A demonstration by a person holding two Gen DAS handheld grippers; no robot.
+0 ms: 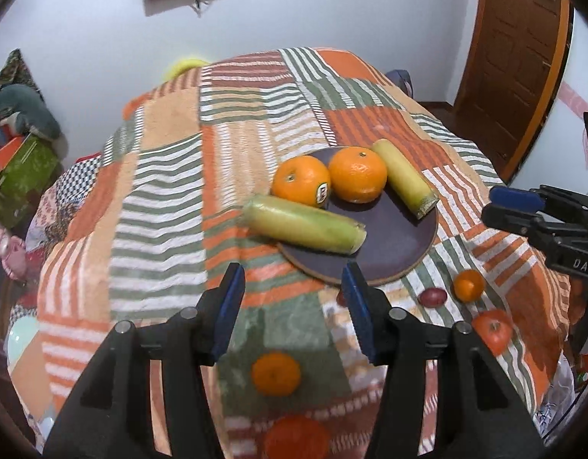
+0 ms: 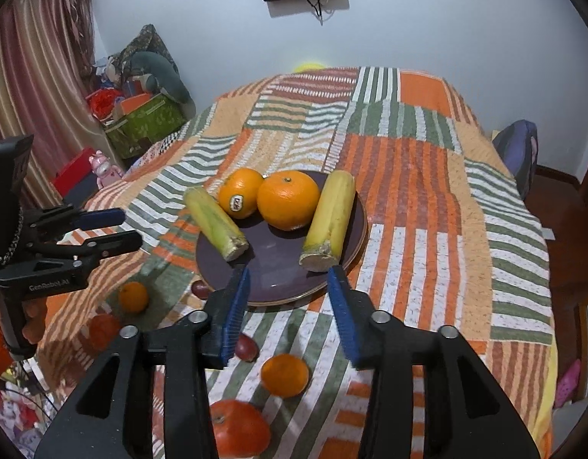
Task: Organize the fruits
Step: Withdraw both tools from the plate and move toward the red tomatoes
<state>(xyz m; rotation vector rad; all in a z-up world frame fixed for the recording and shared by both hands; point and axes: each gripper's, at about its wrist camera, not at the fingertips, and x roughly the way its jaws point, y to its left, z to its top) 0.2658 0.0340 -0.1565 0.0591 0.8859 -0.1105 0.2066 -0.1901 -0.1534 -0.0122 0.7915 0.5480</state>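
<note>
So my round dark purple plate [image 2: 355,237] holds two large oranges [image 2: 288,199] and two yellow-green stalks [image 2: 329,222]; small tangerines [image 2: 284,375] remain on the cloth, both my grippers [image 2: 288,302] wide, empty.

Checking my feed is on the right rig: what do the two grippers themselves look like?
Both are black plastic. The left gripper and right gripper each have two triangular cut-out arms with silver pivot bolts and blue pads. White lettering marks the bodies: "GenRobot.AI" on the left, partly legible "DAS" on the right. No sleeves visible.
</note>
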